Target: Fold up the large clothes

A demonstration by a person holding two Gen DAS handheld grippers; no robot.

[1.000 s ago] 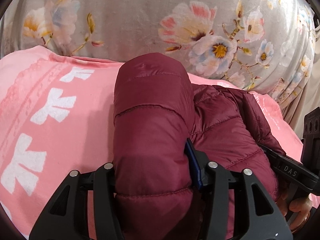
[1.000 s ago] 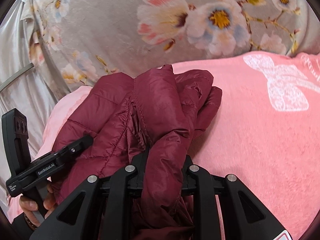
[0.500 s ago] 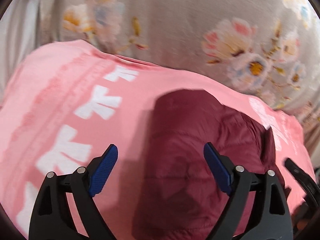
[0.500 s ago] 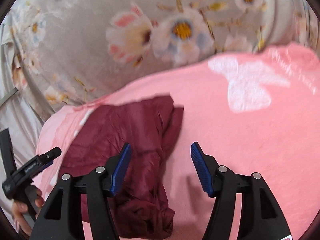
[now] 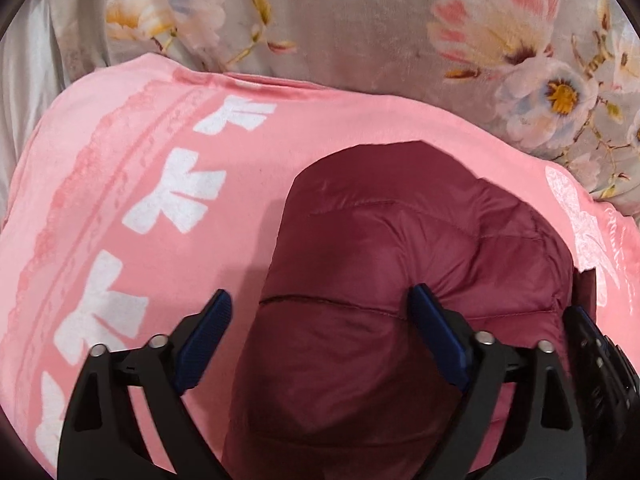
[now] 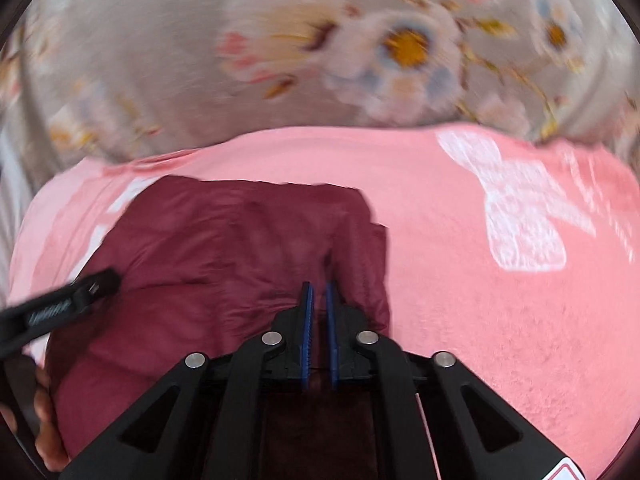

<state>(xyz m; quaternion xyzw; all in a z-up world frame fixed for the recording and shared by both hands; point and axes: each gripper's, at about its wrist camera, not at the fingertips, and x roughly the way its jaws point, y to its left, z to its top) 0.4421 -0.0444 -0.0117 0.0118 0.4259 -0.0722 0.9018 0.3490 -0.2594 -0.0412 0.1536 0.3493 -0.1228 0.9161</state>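
L gripper (image 5: pixel 318 316): jaws wide apart & opening, blue pads (image 5: pixel 204 332) clear of cloth on the left side, other pad just at the puffed edge of the maroon quilted jacket (image 5: pixel 380 280); part of jacket lies between the jaws, not pinched. Pointing steeply down at the bundle. In R wrist view, seen as a blurred black bar at far left (image 6: pixel 60 308), w/ part of a hand (image 6: pixel 44 432) under it at the lower-left edge.

R gripper (image 6: pixel 319 292): jaws together, blue pads nearly touching w/ only a thin slit between; tips over the jacket's right-hand part. Cannot tell if any fabric is nipped in the slit – dark maroon below the pads, blurred. In L wrist view, only a black piece of it at the far right edge (image 5: pixel 600 364), just beside the jacket.

Jacket: bunched into a rounded, folded-over heap, stitched quilting lines visible, lying on the pink blanket (image 5: pixel 120 184), towards its near-right part in L view, near-left in R view (image 6: pixel 224 248). Right edge of the heap in R view ends in a straight vertical fold.

Pink blanket: fleecy, w/ row of white bow shapes (image 5: pixel 176 200) down the left side & a lace-like pale band beside them; one big white bow (image 6: pixel 516 208) well right of the jacket in R view.

Behind blanket: grey fabric w/ large pink & white flower print (image 5: pixel 500 44), yellow centres; blurred in R view. Pale satin-like cloth at far left edge (image 5: pixel 24 80).
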